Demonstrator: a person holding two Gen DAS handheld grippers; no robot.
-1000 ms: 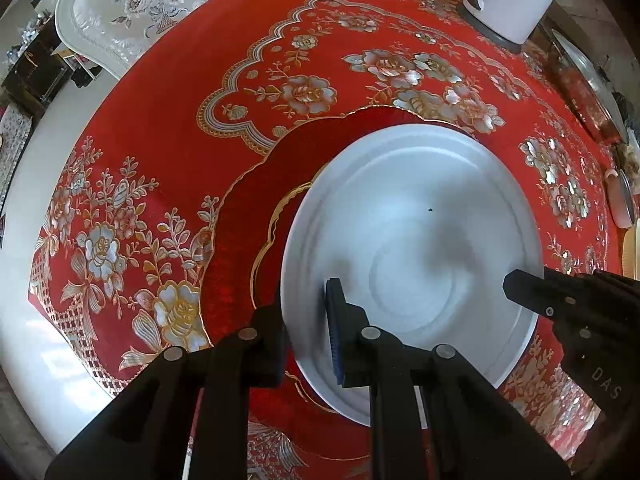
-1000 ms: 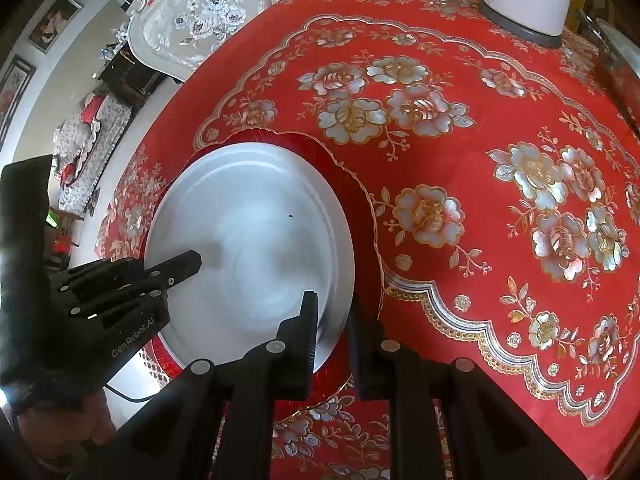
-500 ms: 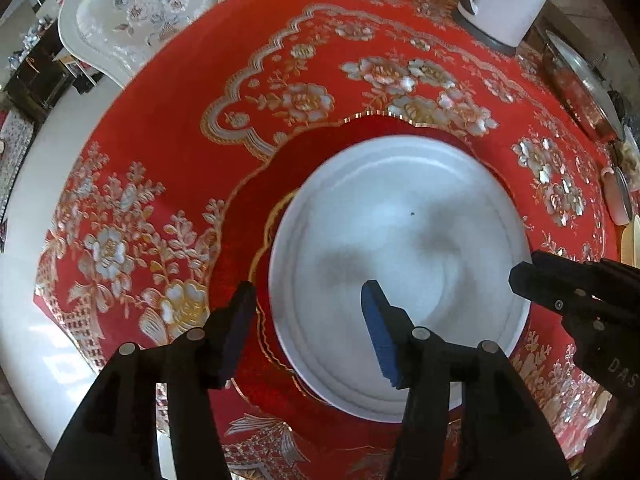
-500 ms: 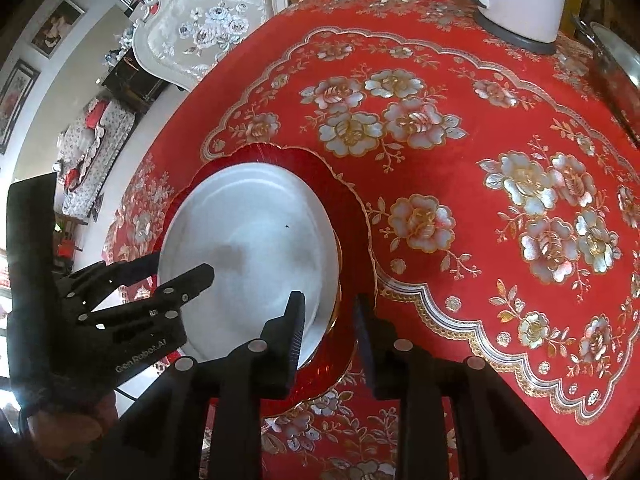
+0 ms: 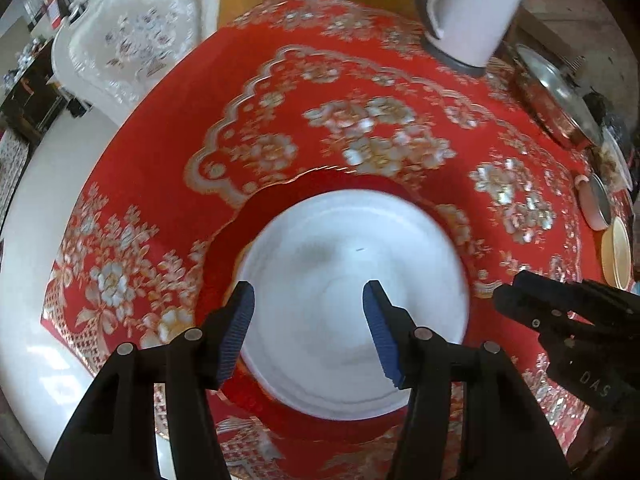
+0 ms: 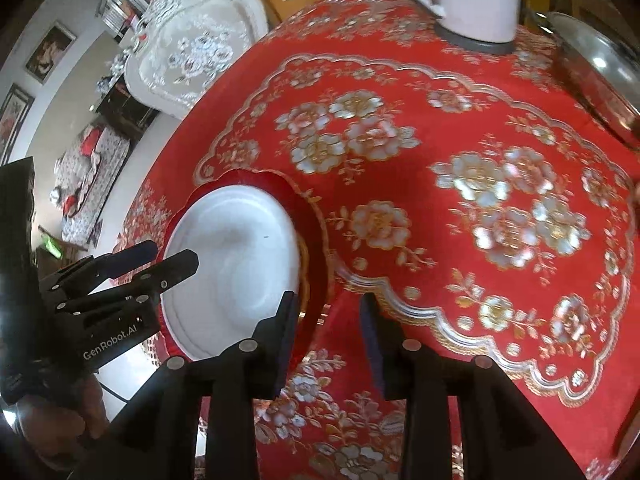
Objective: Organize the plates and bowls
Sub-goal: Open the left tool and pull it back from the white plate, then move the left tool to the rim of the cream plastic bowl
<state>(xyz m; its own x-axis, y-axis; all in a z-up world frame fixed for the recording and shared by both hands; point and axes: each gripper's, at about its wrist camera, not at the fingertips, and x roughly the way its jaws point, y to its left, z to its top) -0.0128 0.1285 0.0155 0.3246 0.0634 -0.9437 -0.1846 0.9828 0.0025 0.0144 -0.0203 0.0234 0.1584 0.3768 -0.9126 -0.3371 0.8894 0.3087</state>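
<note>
Jaws apart, white plate point(image 5: 344, 280) flat

Two plates — one white point(image 5: 352, 300), one red point(image 5: 280, 208) — and one kettle point(image 5: 468, 8).

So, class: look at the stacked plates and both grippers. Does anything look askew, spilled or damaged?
Only one thing: the white plate sits off-centre on the red plate, leaving a wide red crescent on one side. It has a tiny dark speck. No spill or chip shows. The left gripper and right gripper are open and hold nothing.
</note>
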